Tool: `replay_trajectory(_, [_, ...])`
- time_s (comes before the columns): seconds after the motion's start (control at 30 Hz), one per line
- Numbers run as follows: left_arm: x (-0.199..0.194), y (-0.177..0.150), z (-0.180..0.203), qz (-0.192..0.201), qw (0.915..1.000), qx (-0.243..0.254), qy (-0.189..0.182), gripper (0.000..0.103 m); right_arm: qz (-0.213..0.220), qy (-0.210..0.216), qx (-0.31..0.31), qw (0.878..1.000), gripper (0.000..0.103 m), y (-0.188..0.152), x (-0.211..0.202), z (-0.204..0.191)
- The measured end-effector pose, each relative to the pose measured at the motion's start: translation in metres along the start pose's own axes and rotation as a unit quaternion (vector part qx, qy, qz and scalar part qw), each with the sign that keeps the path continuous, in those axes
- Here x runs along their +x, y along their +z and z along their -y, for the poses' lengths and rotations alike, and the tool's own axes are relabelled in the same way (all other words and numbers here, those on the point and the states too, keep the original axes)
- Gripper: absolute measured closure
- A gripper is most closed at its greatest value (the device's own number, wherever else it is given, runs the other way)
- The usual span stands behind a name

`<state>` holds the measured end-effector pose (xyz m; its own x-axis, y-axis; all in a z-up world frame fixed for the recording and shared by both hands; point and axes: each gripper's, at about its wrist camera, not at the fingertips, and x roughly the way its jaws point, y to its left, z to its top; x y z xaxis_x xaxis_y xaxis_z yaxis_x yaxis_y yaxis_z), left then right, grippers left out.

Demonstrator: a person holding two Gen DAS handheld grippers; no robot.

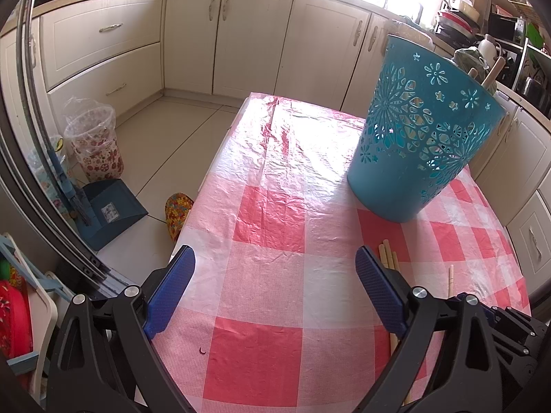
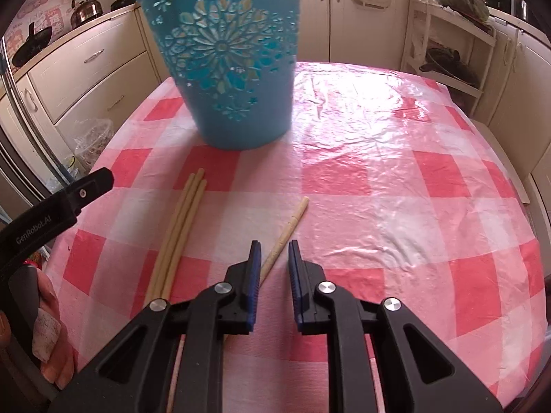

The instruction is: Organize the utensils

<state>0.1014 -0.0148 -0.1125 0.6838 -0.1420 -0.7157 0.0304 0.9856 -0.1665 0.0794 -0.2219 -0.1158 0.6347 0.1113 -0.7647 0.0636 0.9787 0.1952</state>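
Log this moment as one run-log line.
left claw open, idle | right claw narrow, around single chopstick | three chopsticks on tablecloth | blue basket upright

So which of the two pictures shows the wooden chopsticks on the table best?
The right wrist view: three chopsticks lie together, and a single chopstick lies apart from them, nearly in full length. The left wrist view shows only their tips beside the left gripper, the rest hidden.

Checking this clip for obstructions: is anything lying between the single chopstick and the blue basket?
Nothing visible. The single chopstick lies apart from the three bundled chopsticks, and only bare tablecloth separates it from the basket.
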Motion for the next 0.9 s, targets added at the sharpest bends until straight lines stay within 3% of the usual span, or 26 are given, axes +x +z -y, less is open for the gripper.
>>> replay_trajectory(0.13, [0.001, -0.001, 0.001, -0.002, 1.0000, 0.003, 0.001, 0.013, 0.005, 0.007, 0.021, 1.000, 0.088, -0.002, -0.002, 0.012])
replay_trajectory(0.3, [0.005, -0.002, 0.008, -0.011, 0.9998, 0.018, 0.006, 0.013, 0.018, 0.031, 0.039, 0.999, 0.076, -0.004, -0.003, 0.017])
replay_trajectory(0.4, [0.006, -0.003, 0.014, -0.014, 0.9993, 0.032, 0.009, 0.013, 0.019, 0.040, 0.045, 0.998, 0.075, -0.004, -0.003, 0.020])
replay_trajectory(0.5, [0.007, -0.005, 0.028, -0.020, 0.9974, 0.068, 0.009, 0.011, 0.021, 0.051, 0.055, 0.997, 0.075, -0.004, -0.003, 0.024])
replay_trajectory(0.7, [0.011, -0.014, 0.064, -0.036, 0.9855, 0.165, 0.022, 0.010, 0.022, 0.062, 0.059, 0.996, 0.071, -0.005, -0.004, 0.028])
replay_trajectory(0.9, [0.015, -0.016, 0.075, -0.051, 0.9808, 0.184, 0.036, 0.010, 0.021, 0.066, 0.058, 0.996, 0.069, -0.005, -0.005, 0.026])
